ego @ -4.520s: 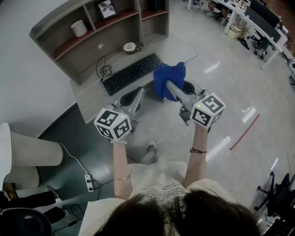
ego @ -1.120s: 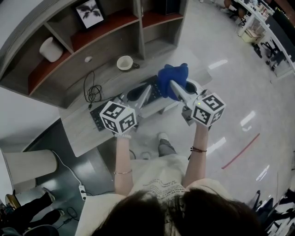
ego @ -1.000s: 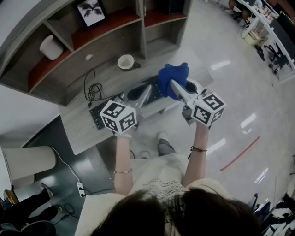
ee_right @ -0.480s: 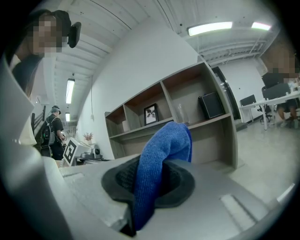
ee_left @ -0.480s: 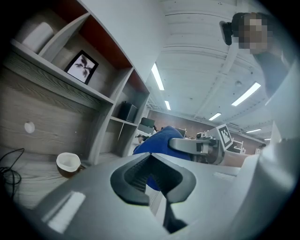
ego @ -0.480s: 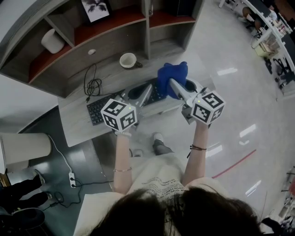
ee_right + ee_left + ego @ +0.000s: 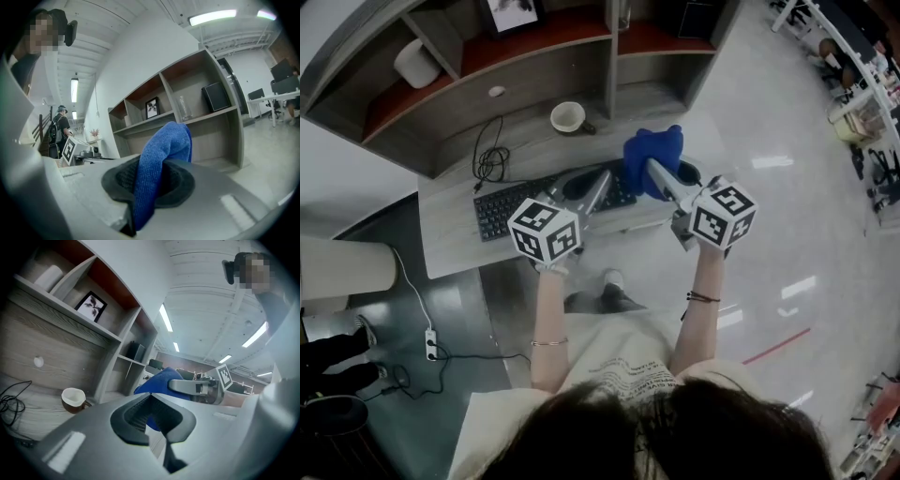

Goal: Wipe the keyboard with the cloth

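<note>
A black keyboard (image 7: 499, 209) lies on the grey desk (image 7: 450, 251); its right half is hidden under my grippers. The blue cloth (image 7: 652, 155) bunches up above the desk's right end, pinched in my right gripper (image 7: 652, 172), which is shut on it. From the right gripper view the cloth (image 7: 161, 157) stands up between the jaws of that gripper (image 7: 151, 182). My left gripper (image 7: 598, 183) hovers over the keyboard's right part, shut with nothing in it. In the left gripper view its jaws (image 7: 152, 405) meet, with the cloth (image 7: 157, 380) just beyond.
A white cup (image 7: 568, 116) and a coiled black cable (image 7: 490, 161) sit on the desk behind the keyboard. A shelf unit (image 7: 609, 42) rises at the back with a picture frame and a white roll. Shiny floor lies to the right; a power strip (image 7: 430, 343) lies at the left.
The desk has come nearer and slid under the grippers since 4.5 s ago. Both grippers keep their pose, and the right one still holds the cloth.
</note>
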`<act>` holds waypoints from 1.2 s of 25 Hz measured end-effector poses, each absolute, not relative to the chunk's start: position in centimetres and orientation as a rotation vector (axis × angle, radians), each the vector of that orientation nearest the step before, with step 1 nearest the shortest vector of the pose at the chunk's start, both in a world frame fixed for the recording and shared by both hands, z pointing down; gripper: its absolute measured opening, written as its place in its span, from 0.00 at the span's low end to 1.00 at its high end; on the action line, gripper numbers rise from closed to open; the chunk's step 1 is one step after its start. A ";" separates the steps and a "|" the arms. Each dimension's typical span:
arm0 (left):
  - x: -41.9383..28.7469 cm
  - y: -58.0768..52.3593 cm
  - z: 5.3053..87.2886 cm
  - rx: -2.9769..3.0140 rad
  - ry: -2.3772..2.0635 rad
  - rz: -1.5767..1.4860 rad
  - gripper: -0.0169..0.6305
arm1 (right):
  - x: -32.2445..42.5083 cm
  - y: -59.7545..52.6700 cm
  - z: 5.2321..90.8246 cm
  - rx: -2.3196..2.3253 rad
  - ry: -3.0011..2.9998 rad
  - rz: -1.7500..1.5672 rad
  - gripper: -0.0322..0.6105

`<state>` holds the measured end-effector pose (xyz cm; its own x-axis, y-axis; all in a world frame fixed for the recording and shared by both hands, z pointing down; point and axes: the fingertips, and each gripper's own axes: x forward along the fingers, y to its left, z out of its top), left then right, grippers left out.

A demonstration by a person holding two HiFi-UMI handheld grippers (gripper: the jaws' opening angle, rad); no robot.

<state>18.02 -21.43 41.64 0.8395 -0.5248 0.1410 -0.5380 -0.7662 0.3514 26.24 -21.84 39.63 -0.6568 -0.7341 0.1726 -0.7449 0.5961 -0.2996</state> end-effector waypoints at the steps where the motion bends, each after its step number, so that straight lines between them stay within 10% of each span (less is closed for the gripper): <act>1: 18.0 -21.5 41.6 2.634 -0.801 0.041 0.03 | 26.2 -21.9 39.7 1.273 -2.782 0.543 0.14; 30: 20.2 -23.8 48.9 2.465 -0.793 0.133 0.03 | 27.1 -25.0 48.2 1.146 -2.622 0.698 0.14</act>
<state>20.18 -23.84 48.91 0.8218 -0.5121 0.2500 -0.5656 -0.6798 0.4669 27.08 -25.05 48.20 -0.6810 -0.6398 0.3564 -0.7323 0.5891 -0.3418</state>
